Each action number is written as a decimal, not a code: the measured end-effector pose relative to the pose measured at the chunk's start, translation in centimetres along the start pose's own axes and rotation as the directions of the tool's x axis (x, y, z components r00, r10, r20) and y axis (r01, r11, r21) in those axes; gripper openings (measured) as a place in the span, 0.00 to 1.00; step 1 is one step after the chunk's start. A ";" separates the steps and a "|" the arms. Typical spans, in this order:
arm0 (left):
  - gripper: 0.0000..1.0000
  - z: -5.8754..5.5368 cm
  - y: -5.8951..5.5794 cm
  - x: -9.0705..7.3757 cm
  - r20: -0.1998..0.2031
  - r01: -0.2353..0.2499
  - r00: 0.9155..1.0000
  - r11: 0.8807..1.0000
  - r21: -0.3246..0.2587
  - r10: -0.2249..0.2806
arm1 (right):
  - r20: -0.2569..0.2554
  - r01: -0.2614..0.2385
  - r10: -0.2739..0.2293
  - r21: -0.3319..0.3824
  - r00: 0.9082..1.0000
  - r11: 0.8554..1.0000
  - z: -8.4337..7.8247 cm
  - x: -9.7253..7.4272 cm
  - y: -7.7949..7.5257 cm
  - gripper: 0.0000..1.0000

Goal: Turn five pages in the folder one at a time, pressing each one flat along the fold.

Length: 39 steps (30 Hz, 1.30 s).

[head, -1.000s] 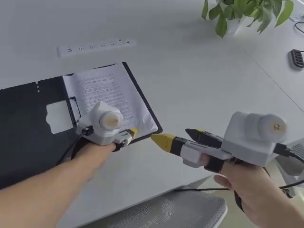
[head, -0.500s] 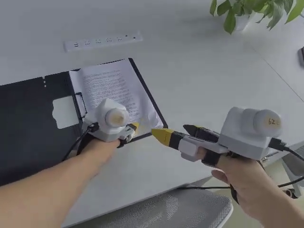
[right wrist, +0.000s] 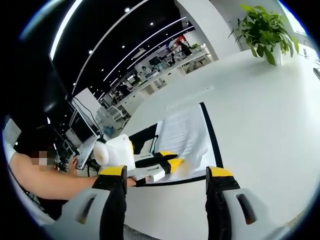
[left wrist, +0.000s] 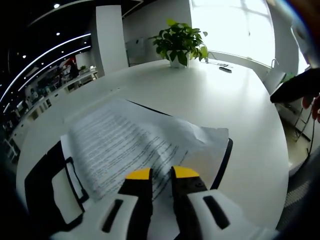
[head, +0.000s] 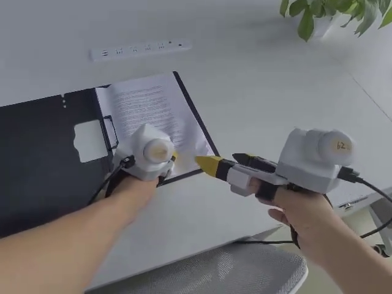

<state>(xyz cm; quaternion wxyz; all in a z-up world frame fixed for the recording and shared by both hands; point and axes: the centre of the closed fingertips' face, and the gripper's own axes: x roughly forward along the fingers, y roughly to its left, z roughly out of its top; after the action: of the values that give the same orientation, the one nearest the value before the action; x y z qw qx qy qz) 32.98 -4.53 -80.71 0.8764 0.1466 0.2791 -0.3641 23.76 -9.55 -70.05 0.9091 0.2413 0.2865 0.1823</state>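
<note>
White table (head: pixel 263 92) runs out to a power strip (head: pixel 141 49) and a plant (head: pixel 331 15). Your folder (head: pixel 37 159) lies open on it, with the printed page (head: pixel 147 107) on its right half. Your left gripper (left wrist: pixel 161 175) sits over the page's near corner, its fingers almost closed with a slim gap. I can't tell if a sheet is pinched. Your right gripper (head: pixel 222 163) hovers off the folder's near edge, fingers spread wide and empty. The paper is probably light and floppy and creases easily, and it already buckles near the corner. Take one sheet at that free corner.
</note>
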 end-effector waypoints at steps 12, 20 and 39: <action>0.11 0.0 0.0 0.1 0.003 -0.005 1.000 1.000 -0.019 0.005 | -0.054 0.078 -0.074 0.070 0.996 0.995 -0.3 5.0 -3.6 0.40; 0.11 0.0 0.1 0.1 0.006 -0.011 1.000 1.000 -0.027 0.011 | -0.113 0.140 -0.130 0.084 0.985 0.987 -1.2 6.6 -5.4 0.32; 0.10 0.0 0.2 0.2 0.010 -0.014 1.000 0.999 -0.043 0.014 | -0.156 0.200 -0.180 0.121 0.971 0.972 -2.6 7.2 -7.3 0.05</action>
<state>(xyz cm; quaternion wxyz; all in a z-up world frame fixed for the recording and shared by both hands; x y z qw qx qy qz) 33.21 -4.52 -80.77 0.8832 0.1281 0.2814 -0.3527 29.13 -11.26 -79.07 0.8808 0.2603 0.3849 0.0912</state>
